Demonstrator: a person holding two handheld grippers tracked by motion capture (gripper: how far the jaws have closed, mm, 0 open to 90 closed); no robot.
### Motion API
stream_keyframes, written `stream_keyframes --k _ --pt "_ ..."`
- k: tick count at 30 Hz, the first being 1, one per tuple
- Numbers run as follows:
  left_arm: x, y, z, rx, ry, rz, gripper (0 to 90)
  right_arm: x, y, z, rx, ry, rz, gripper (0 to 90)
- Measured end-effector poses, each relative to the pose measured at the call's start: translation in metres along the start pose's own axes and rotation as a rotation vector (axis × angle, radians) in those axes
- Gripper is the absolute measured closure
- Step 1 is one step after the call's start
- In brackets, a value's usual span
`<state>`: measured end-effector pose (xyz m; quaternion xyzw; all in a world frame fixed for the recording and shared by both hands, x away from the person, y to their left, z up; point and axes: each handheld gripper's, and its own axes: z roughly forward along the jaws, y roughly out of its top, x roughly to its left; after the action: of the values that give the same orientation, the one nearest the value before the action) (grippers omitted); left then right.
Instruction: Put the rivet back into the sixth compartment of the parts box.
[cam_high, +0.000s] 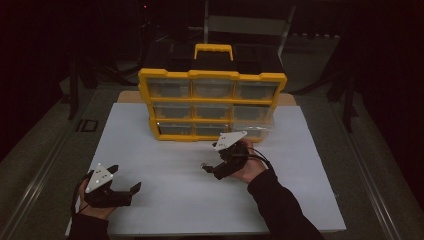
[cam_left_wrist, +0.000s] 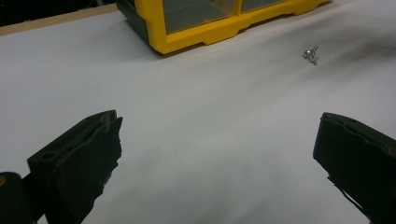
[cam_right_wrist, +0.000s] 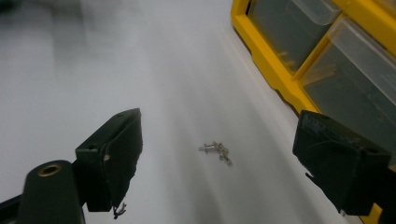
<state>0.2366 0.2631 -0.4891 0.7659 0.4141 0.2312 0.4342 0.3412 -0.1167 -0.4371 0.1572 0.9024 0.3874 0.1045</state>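
Here, on the white worktop (cam_high: 165, 170), a yellow parts box (cam_high: 212, 102) with clear-fronted drawers stands upright toward twelve o'clock, its handle (cam_high: 213, 50) at the top. The room around it is dark.

The left gripper (cam_high: 125, 181) sits low at about seven o'clock, held in a hand (cam_high: 92, 207) near the worktop's near edge, well apart from the box. Its jaws are spread wide with nothing but bare white surface between them, as the left gripper view (cam_left_wrist: 217, 140) makes plain. From there the box's lower corner (cam_left_wrist: 187, 28) lies off toward eleven o'clock, and a small bit of metal hardware (cam_left_wrist: 310, 53) lies on the surface toward one o'clock, well beyond the jaws.

The right gripper (cam_high: 212, 169) is just below the box's bottom row, at roughly five o'clock from the box's middle, gripped by a hand (cam_high: 252, 167) in a dark sleeve (cam_high: 282, 210). Its jaws are also spread wide and hold nothing. In the right gripper view (cam_right_wrist: 217, 154) the small hardware (cam_right_wrist: 215, 150) lies loose on the worktop between the two jaws, touching neither. It looks like a little screw or wing bolt, though it is too small to be sure. The box's drawers (cam_right_wrist: 327, 56) run along at two o'clock, just beside the far jaw.
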Motion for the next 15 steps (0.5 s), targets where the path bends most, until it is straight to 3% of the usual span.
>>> stream_keyframes --k 15 --pt "-0.001 0.0 0.0 0.004 -0.003 0.006 1.5 -0.005 0.002 0.027 0.137 0.042 -0.033 14.9"
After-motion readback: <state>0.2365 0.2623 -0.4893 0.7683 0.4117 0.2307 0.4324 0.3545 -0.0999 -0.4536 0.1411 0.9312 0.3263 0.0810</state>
